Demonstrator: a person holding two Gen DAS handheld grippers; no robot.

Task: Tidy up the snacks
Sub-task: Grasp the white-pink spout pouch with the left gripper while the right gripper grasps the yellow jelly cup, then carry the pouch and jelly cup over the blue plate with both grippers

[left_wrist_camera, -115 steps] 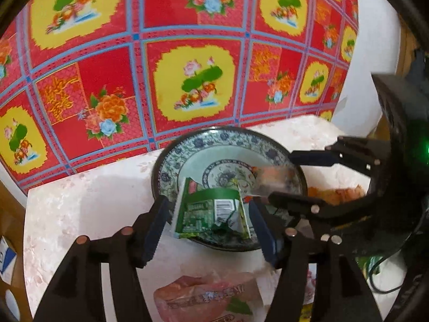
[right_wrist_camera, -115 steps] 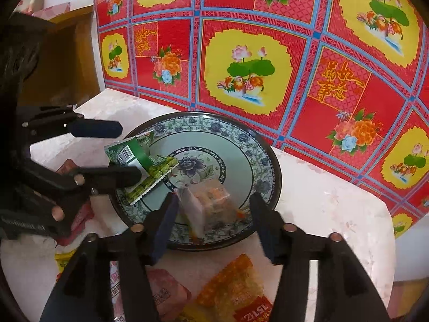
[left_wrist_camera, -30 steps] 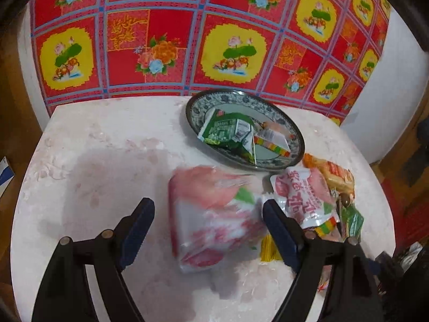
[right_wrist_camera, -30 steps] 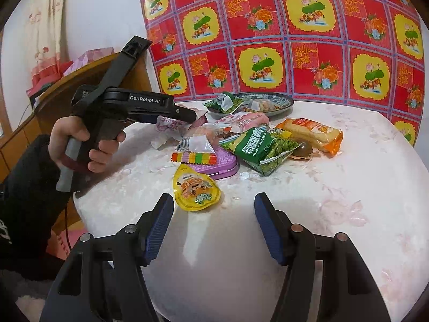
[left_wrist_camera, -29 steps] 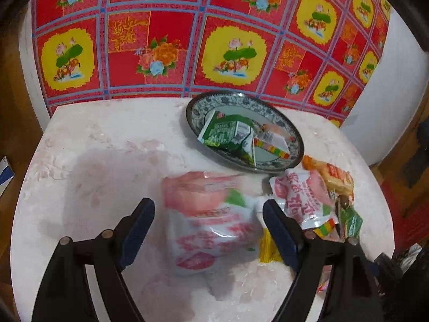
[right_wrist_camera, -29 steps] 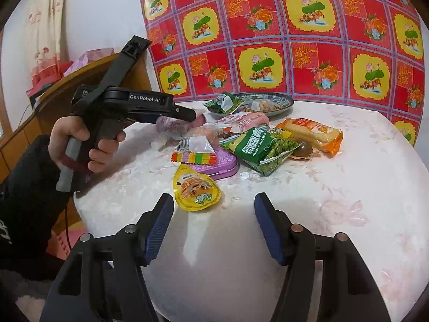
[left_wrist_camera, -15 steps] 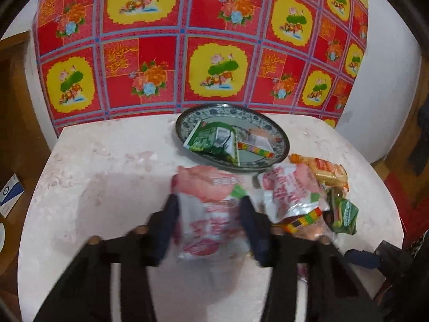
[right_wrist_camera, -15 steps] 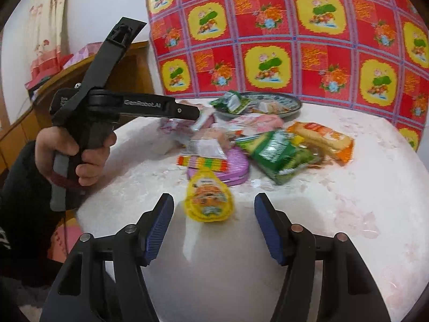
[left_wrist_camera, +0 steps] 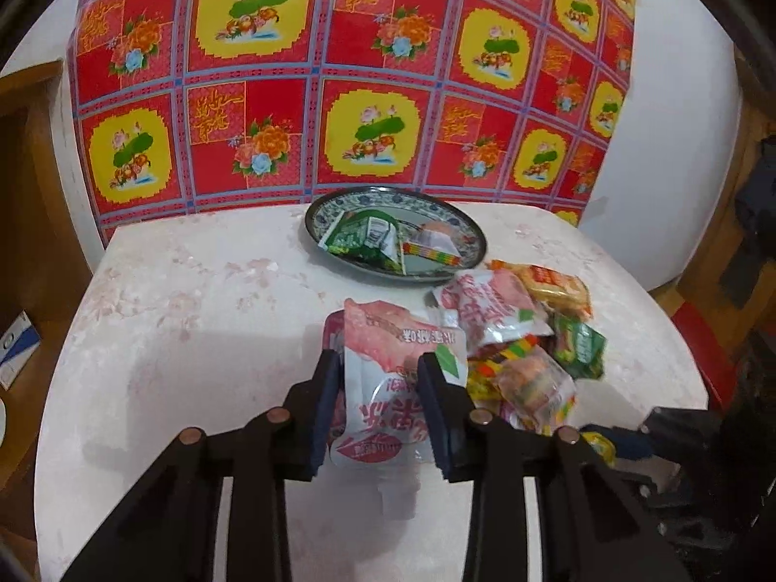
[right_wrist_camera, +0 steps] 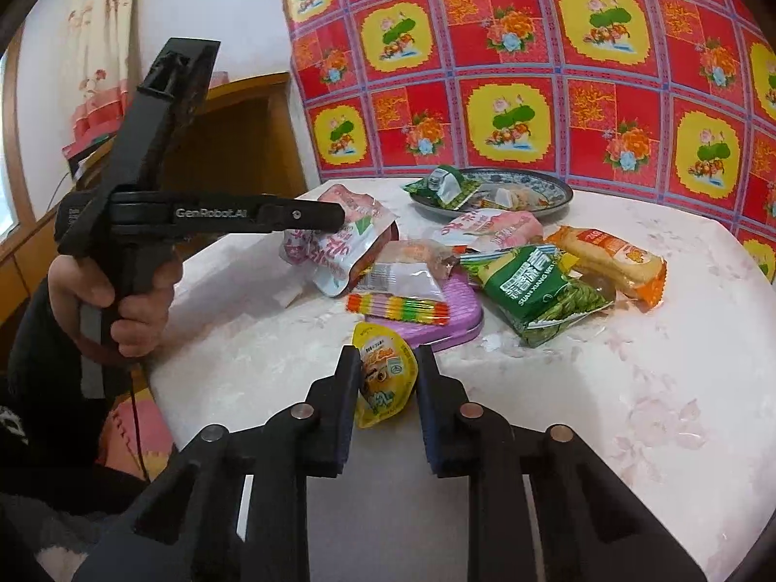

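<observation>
Marbled pink tabletop [left_wrist_camera: 194, 320]. Left gripper [left_wrist_camera: 378, 388]: jaws closing, pink-and-white snack pouch [left_wrist_camera: 388, 388] pinched between pads. Right gripper [right_wrist_camera: 388, 383]: clamped on yellow jelly cup [right_wrist_camera: 385, 373]; patterned plate [right_wrist_camera: 557, 189] far ahead.

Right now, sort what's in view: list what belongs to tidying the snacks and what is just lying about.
Part of the job:
pink packet
yellow jelly cup
green packet
orange packet
plate
left hand-held gripper
right hand-held gripper

Just lying about:
patterned cloth
wooden cabinet
curtain

Black gripper [right_wrist_camera: 310, 218] marked "GenRobot.AI", dark sleeve [right_wrist_camera: 34, 354]
</observation>
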